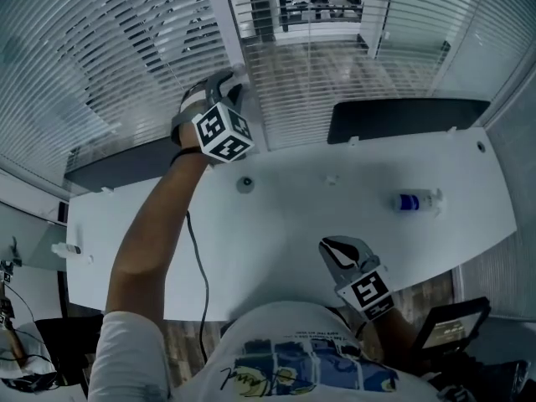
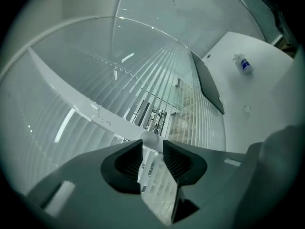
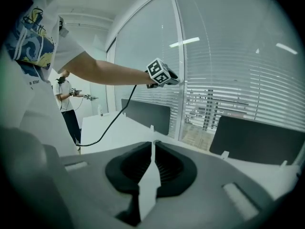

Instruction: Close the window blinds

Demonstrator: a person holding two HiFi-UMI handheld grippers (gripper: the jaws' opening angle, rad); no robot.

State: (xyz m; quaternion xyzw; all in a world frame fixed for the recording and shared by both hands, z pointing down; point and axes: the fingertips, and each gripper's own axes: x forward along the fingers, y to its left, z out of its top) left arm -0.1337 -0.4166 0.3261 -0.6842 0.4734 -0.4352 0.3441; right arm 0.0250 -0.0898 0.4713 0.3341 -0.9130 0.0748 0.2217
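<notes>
My left gripper point(image 1: 233, 82) gaped around the thin wand point(image 2: 150, 139) of the blinds point(image 1: 126, 48) beyond the desk point(image 1: 293, 216), my right gripper point(image 3: 152, 149) had jaws together, empty; I judged the wand light, slick, best pinched near its end

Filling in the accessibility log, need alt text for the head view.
Seen from above, a person stretches the left gripper across a white desk up to the window blinds. The right gripper hangs low over the desk's near edge, close to the person's body. A small bottle lies on the desk to the right.
</notes>
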